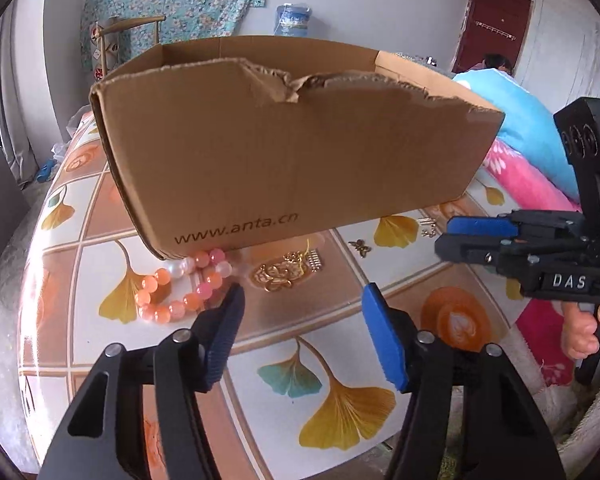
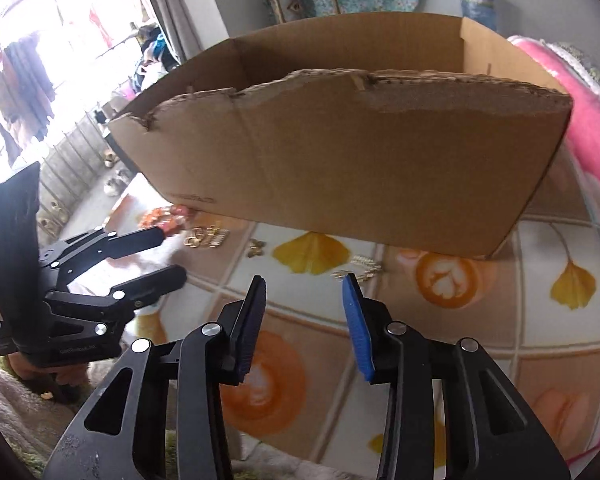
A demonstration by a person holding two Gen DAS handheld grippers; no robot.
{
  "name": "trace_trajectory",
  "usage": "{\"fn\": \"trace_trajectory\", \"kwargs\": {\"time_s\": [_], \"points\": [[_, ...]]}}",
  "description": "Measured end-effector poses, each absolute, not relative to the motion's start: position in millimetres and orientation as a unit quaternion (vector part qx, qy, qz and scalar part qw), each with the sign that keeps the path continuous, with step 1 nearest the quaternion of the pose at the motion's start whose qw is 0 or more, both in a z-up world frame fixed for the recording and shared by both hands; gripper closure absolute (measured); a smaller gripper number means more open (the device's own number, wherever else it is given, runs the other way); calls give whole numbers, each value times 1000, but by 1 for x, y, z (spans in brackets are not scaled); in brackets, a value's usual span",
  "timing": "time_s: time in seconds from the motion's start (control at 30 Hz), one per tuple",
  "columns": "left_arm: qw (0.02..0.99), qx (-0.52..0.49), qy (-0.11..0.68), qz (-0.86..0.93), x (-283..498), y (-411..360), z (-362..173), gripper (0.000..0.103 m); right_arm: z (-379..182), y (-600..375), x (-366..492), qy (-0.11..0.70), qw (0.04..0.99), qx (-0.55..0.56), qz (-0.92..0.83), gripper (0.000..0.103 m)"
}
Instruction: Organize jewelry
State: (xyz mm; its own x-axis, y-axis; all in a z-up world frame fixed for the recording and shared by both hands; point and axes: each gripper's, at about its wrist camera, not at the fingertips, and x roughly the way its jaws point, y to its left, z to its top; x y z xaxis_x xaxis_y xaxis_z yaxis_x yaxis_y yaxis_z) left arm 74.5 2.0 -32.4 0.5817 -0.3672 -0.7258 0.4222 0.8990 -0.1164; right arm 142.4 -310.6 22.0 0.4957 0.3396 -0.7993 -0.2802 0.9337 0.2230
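An open cardboard box (image 1: 292,160) with a torn front rim stands on the patterned table; it also shows in the right wrist view (image 2: 340,168). In front of it lie a pink and orange bead bracelet (image 1: 180,288), a gold ornament (image 1: 280,274), a small gold butterfly (image 1: 360,247) and small gold pieces (image 1: 429,227). My left gripper (image 1: 302,300) is open and empty, just short of the bracelet and ornament. My right gripper (image 2: 306,288) is open and empty, near small gold pieces (image 2: 360,270). The butterfly (image 2: 256,247) and bracelet (image 2: 164,216) show further left.
The table (image 1: 340,360) has a ginkgo-leaf and orange-rose cloth. Pink and blue folded blankets (image 1: 532,168) lie right of the box. A chair (image 1: 120,40) and water bottle (image 1: 294,20) stand behind. Each gripper appears in the other's view: the right (image 1: 456,238), the left (image 2: 172,254).
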Motion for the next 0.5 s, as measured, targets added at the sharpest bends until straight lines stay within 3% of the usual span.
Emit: {"fn": "trace_trajectory", "kwargs": {"time_s": [0.2, 0.5], "points": [[887, 44, 405, -216, 77, -5, -37, 58, 21, -320, 143, 466, 865, 50, 181, 71], [892, 64, 397, -207, 77, -12, -36, 67, 20, -335, 150, 454, 879, 41, 138, 73]]}}
